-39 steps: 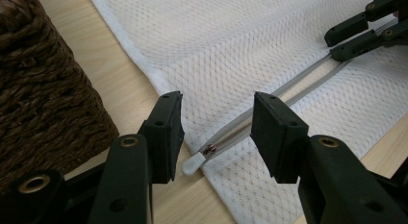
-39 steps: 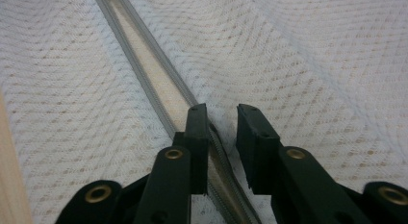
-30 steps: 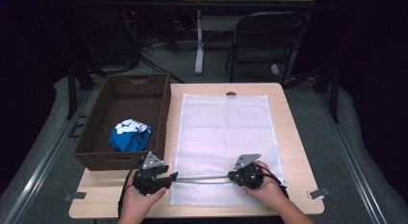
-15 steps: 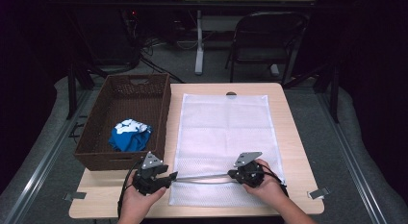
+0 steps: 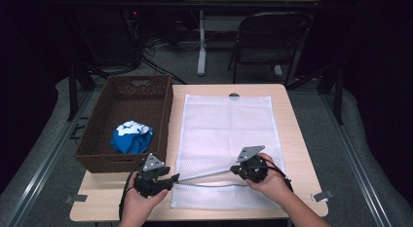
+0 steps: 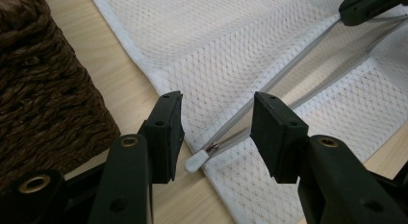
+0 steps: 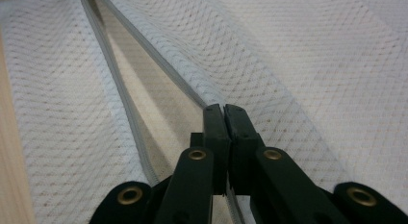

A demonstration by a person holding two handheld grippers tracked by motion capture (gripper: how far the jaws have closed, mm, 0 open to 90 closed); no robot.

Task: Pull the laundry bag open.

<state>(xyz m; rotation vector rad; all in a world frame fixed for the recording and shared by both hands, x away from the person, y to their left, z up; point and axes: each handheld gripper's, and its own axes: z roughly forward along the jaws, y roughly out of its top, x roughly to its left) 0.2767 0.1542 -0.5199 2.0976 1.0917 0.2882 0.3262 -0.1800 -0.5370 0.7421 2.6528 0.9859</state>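
On the table by the basket we see a flat white mesh bag: light, limp, snaggy, best held at the zipper. Right gripper is clamped on the zipper edge mid-bag; left gripper gapes around the zipper's white end tab, apparently not touching.

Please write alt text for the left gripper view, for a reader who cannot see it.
The left gripper, open, frames a small white zipper end on a white mesh bag lying on a wooden table. The bag's zipper is open, and a brown woven basket stands beside it.
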